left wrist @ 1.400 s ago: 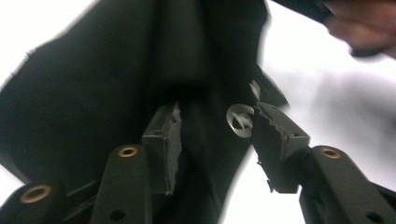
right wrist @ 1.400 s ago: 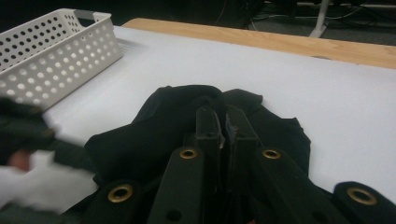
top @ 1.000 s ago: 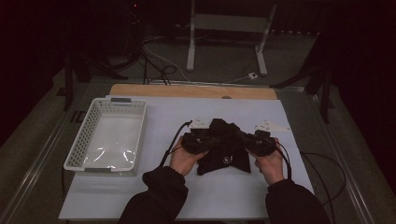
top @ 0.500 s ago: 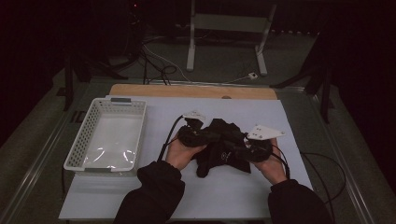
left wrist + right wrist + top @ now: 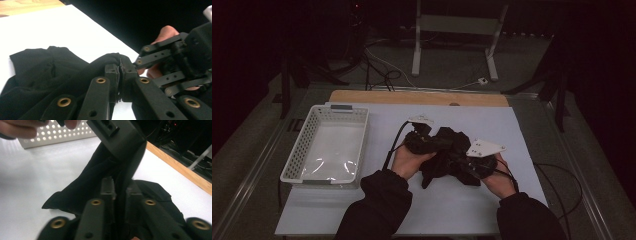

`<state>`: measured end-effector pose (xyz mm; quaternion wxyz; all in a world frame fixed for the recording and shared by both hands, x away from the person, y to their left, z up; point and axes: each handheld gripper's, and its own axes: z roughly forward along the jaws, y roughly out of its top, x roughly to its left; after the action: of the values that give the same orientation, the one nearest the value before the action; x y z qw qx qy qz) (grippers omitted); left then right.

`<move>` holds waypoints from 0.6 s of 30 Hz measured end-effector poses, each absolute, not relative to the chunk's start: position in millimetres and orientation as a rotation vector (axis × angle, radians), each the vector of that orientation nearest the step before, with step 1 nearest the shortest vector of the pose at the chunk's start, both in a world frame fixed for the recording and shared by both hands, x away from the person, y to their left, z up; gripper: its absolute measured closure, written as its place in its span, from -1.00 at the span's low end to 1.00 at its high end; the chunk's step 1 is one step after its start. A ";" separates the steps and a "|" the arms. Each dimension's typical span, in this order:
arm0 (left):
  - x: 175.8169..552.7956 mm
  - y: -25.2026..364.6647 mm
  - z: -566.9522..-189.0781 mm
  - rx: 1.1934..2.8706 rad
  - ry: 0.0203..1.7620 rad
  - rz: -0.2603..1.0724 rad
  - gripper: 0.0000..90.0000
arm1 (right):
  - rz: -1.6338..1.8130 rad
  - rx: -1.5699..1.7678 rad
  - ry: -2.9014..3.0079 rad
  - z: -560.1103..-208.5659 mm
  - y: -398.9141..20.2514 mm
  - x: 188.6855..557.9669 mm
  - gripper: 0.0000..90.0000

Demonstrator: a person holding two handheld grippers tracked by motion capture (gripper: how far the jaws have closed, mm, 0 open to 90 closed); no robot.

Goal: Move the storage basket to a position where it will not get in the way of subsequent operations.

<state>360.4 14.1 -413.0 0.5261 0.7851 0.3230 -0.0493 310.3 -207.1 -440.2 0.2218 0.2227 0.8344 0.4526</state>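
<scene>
Gripping the black cloth (image 5: 447, 155) mid-worktop (image 5: 512, 125), left gripper (image 5: 119, 72) is clenched; right gripper (image 5: 117, 190), just closing, likewise; white basket (image 5: 326, 145) well apart.

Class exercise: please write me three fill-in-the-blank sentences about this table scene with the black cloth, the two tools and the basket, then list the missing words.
1. Both tools, the left tool and the right tool, are shut on the black ____.
2. The white basket holds ____ items.
3. In the high view, the basket stands to the ____ of the black cloth.

Missing words: cloth; no; left
</scene>
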 end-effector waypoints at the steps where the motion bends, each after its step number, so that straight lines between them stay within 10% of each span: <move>1: 360.7 15.2 -413.1 1.875 0.780 -0.107 0.79 | 1.248 0.636 2.300 -439.4 -208.2 310.6 0.86; 18: 363.0 39.0 -439.2 1.885 0.909 0.020 0.21 | 1.320 0.868 2.166 -430.7 -244.7 323.7 0.87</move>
<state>363.0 39.0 -439.2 0.5004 0.7797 0.3761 0.0082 323.7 -244.7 -430.7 0.2283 0.3153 0.7866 0.4794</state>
